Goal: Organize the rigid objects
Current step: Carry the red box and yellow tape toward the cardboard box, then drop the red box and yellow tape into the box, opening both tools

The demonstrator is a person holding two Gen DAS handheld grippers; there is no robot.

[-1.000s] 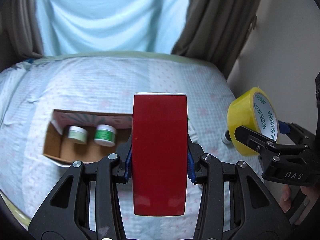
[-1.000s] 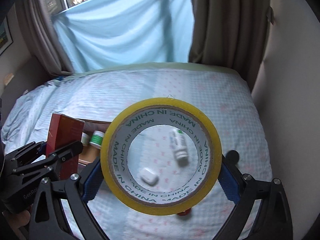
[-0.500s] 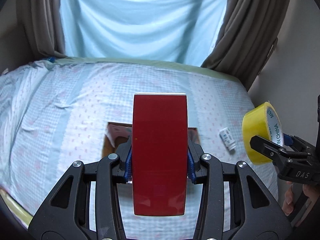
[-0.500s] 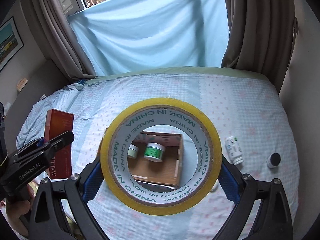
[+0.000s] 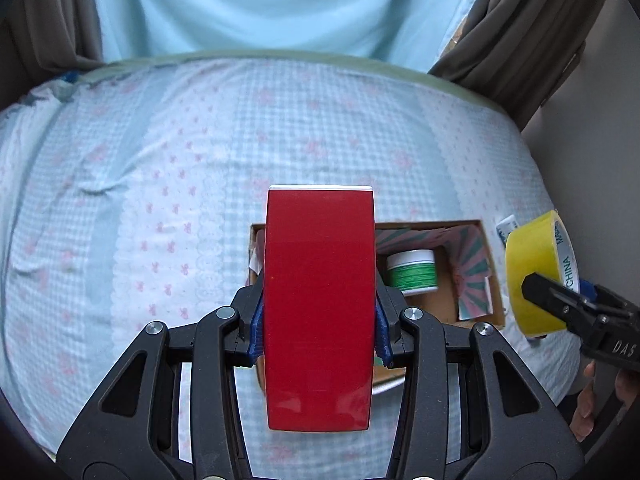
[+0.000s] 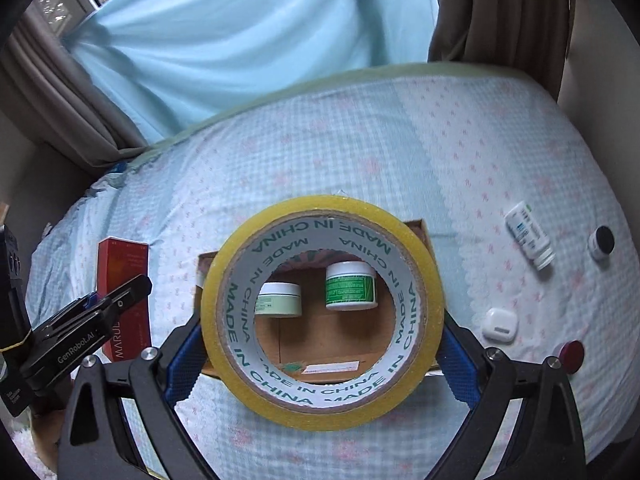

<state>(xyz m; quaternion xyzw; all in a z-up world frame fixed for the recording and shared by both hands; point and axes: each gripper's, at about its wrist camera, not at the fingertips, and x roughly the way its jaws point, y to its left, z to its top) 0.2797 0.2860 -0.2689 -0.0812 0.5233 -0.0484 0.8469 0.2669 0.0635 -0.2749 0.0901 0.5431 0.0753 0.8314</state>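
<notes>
Both hands have swung across the bed in the last second and now hang right above the cardboard box, which a moment ago sat off to the side and partly out of sight. The left gripper has its jaws pinched on the long sides of a red carton, held over the left end of the box; the right gripper has its jaws spread wide but clamped on the outer rim of a yellow tape roll, and through the roll's hole the two jars already standing against the box's far wall show plainly. So the carrying is about done, and what is left, I'd say, is the lowering and letting go, with the bare cardboard floor at the near side the likeliest spot. Still out on the bed toward its right edge lie a white bottle, a black-lidded pot, a white case and a red cap.
</notes>
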